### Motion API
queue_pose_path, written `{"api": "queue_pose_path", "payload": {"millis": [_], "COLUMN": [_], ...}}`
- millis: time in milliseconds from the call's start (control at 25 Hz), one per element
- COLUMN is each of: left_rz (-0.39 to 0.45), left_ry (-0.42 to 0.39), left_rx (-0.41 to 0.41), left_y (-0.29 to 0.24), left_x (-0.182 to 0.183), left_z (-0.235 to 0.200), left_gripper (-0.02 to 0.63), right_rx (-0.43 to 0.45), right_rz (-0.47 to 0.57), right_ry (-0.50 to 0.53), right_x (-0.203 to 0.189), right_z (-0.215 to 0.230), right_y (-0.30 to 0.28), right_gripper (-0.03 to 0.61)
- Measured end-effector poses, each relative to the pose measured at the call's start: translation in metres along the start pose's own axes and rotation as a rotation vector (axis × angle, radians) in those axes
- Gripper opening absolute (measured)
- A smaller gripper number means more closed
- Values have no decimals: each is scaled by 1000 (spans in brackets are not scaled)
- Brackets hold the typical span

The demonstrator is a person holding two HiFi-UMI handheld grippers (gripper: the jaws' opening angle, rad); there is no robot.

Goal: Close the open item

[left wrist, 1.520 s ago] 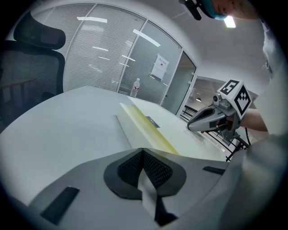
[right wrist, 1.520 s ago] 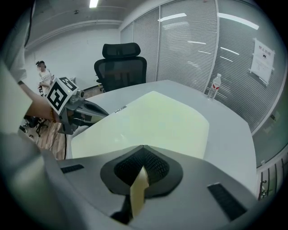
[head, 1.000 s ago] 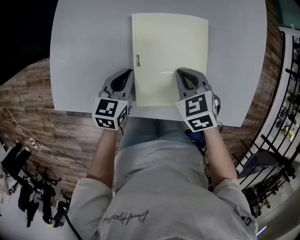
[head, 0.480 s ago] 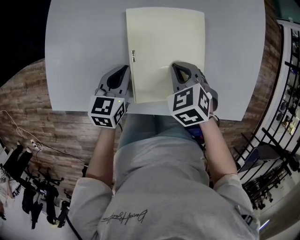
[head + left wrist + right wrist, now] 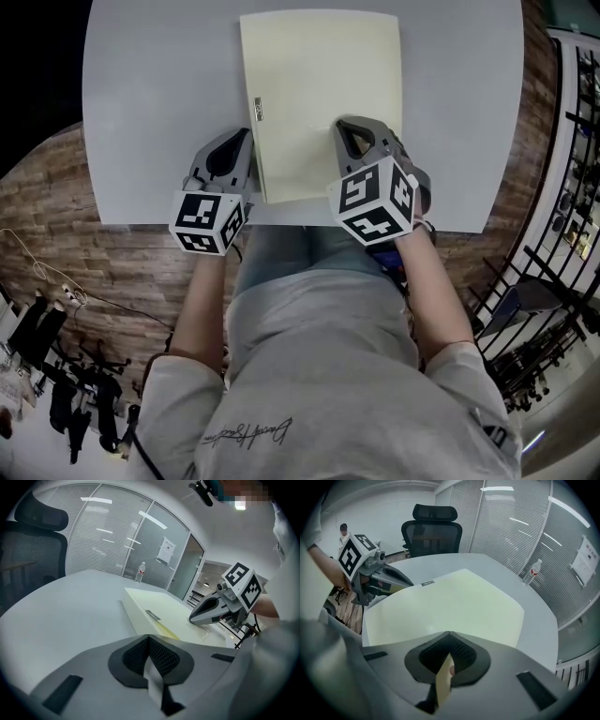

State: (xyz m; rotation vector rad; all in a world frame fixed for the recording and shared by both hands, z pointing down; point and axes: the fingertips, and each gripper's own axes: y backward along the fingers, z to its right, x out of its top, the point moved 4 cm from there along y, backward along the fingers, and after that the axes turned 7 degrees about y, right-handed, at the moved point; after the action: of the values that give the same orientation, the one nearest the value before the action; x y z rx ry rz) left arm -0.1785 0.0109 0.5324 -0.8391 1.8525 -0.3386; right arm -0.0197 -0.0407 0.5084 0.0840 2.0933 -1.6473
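Left gripper (image 5: 240, 139) flanks the folder (image 5: 319, 84); right gripper (image 5: 349, 129) over its near edge.

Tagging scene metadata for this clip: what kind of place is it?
Most likely an office meeting room: a large white table, a black high-back office chair at its edge, and glass partitions with blinds along the wall. A water bottle stands at the table's far side.

Bright, even overhead office light; fisheye edges curve and darken, with faint glare.
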Motion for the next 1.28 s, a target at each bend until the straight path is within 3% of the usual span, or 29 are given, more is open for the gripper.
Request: {"api": "queue_pose_path", "payload": {"millis": [520,800,1120,1280], "left_rz": [-2,5,29,40], "left_ry": [2,-23,-47,-62], "left_rx": [8,26,34,28], "left_y": [2,7,16,20], "left_x": [-1,4,19,26], "left_z": [-1,1,7,11], "left_gripper": [8,8,9,9], "right_rx": [0,-2,20,41], "right_rz": [27,76,115,213], "right_ry": [-35,-7,-97,-183], "right_x": [2,4,0,-1], "right_z": [1,4,12,20], "right_y": [2,10,21,31], "right_gripper": [12,12,12,12]}}
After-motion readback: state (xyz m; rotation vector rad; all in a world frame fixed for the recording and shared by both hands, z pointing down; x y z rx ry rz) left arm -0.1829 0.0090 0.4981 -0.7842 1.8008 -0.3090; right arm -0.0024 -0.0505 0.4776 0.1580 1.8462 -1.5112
